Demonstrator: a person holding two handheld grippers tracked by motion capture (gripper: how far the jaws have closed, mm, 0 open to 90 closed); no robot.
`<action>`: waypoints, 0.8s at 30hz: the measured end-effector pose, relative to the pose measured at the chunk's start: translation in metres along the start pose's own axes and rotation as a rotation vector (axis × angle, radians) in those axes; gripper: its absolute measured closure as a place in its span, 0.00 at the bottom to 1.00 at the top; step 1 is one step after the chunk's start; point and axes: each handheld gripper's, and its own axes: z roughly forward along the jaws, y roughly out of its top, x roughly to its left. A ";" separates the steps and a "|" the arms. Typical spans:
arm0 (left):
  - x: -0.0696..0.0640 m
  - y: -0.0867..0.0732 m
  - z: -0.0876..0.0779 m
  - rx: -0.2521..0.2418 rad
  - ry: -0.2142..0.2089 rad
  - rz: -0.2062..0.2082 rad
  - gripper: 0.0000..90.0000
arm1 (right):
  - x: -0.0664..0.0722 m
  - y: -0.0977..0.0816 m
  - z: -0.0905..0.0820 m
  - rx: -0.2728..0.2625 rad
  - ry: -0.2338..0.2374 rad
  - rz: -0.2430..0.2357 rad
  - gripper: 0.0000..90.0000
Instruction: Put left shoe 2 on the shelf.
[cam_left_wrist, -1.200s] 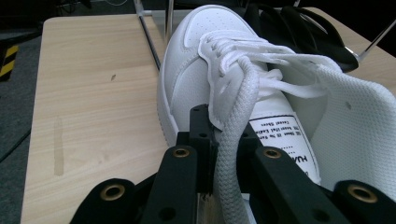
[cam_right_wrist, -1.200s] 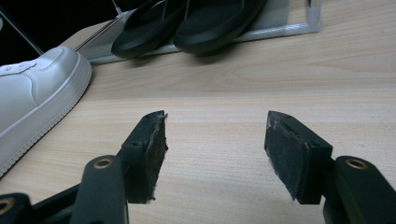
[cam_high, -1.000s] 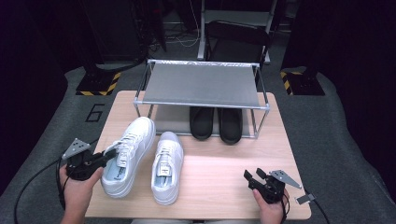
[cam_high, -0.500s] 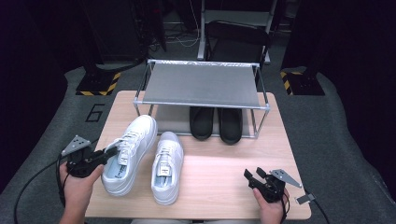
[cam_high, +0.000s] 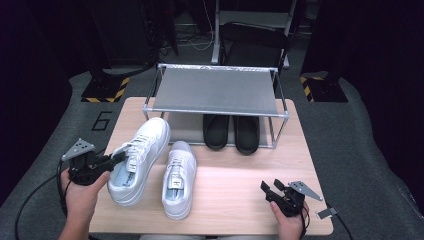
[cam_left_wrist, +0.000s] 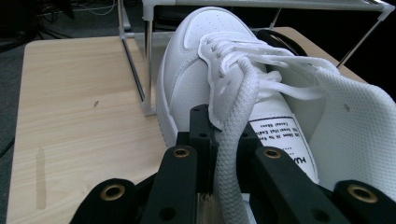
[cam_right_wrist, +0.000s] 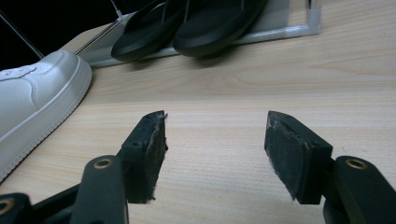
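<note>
- Your left claw is clamped on the left sneaker at its inner collar edge, beside the tongue; in the left gripper view the jaws are together on that edge with a white lace running down between them
- That sneaker sits on the counter, left of centre, toe aimed up and slightly right toward the near-left leg of the shoe rack
- Long axis: heel near your left hand, toe almost at the rack's front rail. So the shoe lies ahead of the left claw, along its pointing direction; any push or lift travels along the shoe's length
- The right sneaker lies just beside it, roughly parallel, toe toward the rack too; heels near each other, a narrow gap between them
- Your right claw rests low over the counter's near-right part, jaws apart, nothing between them
- Left hand is the one on the job; right is well apart from both sneakers, nearer the right sneaker than the left
- Rack's lower level holds the black slippers on its right half; left half looks free, top shelf bare
- My read: next move hinges on keeping the toe clear of the rack leg, it's close
</note>
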 end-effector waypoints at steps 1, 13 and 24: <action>0.000 0.001 0.000 0.006 -0.005 0.003 0.93 | 0.000 0.000 0.001 0.000 -0.001 0.001 0.43; -0.012 0.014 0.003 0.005 -0.023 0.029 0.93 | -0.001 -0.002 0.003 0.013 0.004 0.001 0.43; -0.026 0.045 0.007 -0.003 -0.068 0.075 0.93 | -0.002 0.000 0.002 0.001 0.000 0.008 0.43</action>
